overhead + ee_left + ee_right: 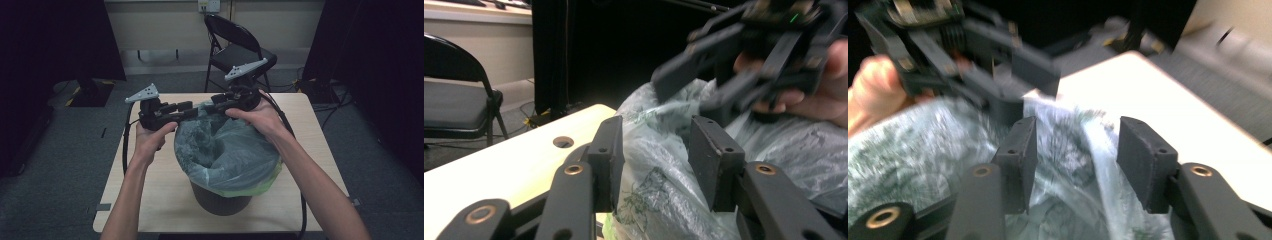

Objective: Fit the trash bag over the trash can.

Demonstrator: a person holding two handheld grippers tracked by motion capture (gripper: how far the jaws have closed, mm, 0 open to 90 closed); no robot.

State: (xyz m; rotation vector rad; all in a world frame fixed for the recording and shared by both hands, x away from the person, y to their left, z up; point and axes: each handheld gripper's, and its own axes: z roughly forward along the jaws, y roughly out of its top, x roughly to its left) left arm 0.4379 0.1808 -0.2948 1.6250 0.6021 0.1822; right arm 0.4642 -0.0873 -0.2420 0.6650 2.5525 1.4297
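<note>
Overhead, both grippers meet at the far rim of the bin (220, 200), over the translucent bag (225, 150) lining it; left gripper (192, 107) and right gripper (207, 105) point inward, hands level. Left gripper view: jaws spread, bag plastic bulging between them, pads not pressing it. Right gripper view, blurred: jaws spread, the bag's edge between them, unpinched.

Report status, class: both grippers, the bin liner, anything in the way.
Left gripper open, bag film between its jaws. Right gripper open at the far rim. Bin liner draped over the black bin, top unsettled. Nothing in the way on the table.
</note>
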